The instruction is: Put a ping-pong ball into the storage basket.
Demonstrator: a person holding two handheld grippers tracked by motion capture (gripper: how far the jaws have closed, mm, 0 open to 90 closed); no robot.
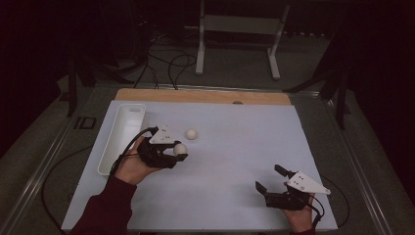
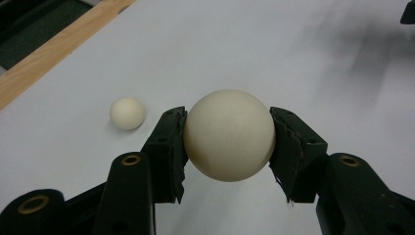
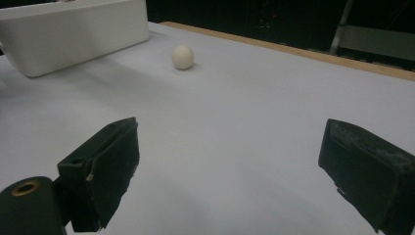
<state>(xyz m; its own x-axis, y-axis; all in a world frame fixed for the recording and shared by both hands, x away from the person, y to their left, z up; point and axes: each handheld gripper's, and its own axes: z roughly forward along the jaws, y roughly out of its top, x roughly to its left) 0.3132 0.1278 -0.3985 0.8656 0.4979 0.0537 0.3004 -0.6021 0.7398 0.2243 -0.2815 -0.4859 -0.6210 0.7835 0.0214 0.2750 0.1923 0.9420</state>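
Squarely between its pads, the left gripper clamps the cream ball above the table.

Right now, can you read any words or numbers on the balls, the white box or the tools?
No text can be read anywhere.
Grey three-cornered plate on the left tool: small dark marks, too small to read.
Held cream round ball: plain.
Long white plastic tray: plain.

Cream ball w/ second ball nearby

Left gripper apparently clamps ball; second ball nearby.
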